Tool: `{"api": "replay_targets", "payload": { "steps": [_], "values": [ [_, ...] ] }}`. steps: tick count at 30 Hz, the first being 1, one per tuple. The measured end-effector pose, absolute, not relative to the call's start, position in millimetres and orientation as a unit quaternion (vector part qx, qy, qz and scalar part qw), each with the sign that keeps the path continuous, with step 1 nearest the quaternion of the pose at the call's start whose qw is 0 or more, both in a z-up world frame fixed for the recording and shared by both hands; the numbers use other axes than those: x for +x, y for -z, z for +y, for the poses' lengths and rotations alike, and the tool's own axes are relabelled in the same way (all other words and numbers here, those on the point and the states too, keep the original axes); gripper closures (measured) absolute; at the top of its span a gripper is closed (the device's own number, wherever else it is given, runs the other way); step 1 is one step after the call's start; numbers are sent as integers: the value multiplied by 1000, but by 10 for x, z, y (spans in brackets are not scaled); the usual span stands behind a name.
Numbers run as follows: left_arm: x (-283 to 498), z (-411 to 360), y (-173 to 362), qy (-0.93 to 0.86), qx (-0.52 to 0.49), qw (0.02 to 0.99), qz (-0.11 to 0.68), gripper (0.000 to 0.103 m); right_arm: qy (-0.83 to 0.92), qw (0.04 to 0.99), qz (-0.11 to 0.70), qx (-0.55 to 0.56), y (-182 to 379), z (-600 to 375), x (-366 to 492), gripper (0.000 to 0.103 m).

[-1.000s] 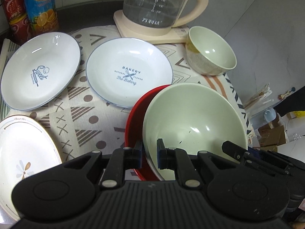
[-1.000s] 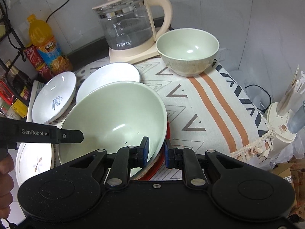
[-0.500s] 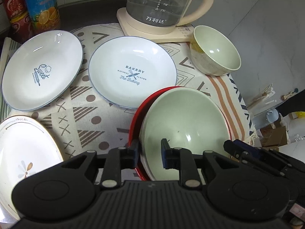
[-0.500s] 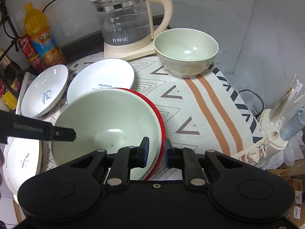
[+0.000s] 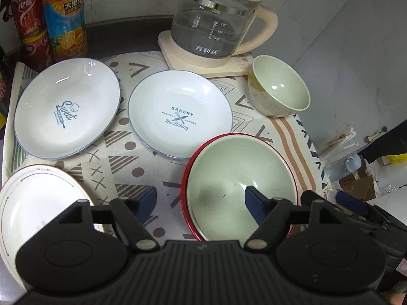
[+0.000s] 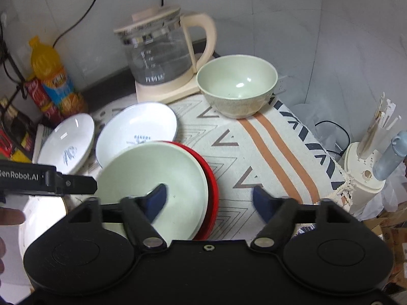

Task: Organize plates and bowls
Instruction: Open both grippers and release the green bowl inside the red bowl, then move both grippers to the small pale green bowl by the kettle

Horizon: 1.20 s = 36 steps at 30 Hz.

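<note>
green bowl [image 5: 236, 178] straddled by left gripper [image 5: 197, 203]

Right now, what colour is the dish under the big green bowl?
Red, clearest in the left wrist view.

Left wrist view — steep downward look from near edge, close over worktop [image 5: 157, 162]. Right wrist view — same angle from right; both share kettle [image 5: 216, 30].

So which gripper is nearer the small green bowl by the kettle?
Right. The right gripper straddles the big bowl's edge on that side; the left gripper straddles its far edge from the small green bowl.
</note>
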<state>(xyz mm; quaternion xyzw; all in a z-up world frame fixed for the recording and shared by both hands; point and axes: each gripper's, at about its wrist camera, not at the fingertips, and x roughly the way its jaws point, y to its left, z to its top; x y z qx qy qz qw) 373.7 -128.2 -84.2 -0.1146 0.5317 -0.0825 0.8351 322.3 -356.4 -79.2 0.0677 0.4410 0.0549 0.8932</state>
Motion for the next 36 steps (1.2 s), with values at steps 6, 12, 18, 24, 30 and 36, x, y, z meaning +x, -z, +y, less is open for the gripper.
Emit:
{"api": "replay_targets", "payload": {
  "steps": [6, 12, 18, 24, 30, 36],
  "values": [
    [3621, -1185, 773, 96, -100, 847, 514, 11, -35, 903, 417, 99, 726, -3596, 3104, 0],
    [3511, -1075, 714, 109, -86, 858, 495, 0, -14, 905, 410, 108, 704, -3542, 2958, 0],
    [3436, -1012, 673, 133, -82, 862, 482, 0, 2, 909, 402, 109, 647, -3485, 2804, 0],
    [3409, -1010, 636, 137, -75, 867, 473, 0, 11, 912, 396, 110, 594, -3487, 2712, 0],
    [3473, -1031, 657, 131, -69, 863, 483, 0, 12, 912, 392, 118, 584, -3512, 2731, 0],
    [3610, -1090, 663, 117, -66, 861, 490, 0, 5, 911, 394, 119, 606, -3563, 2876, 0]
  ]
}}
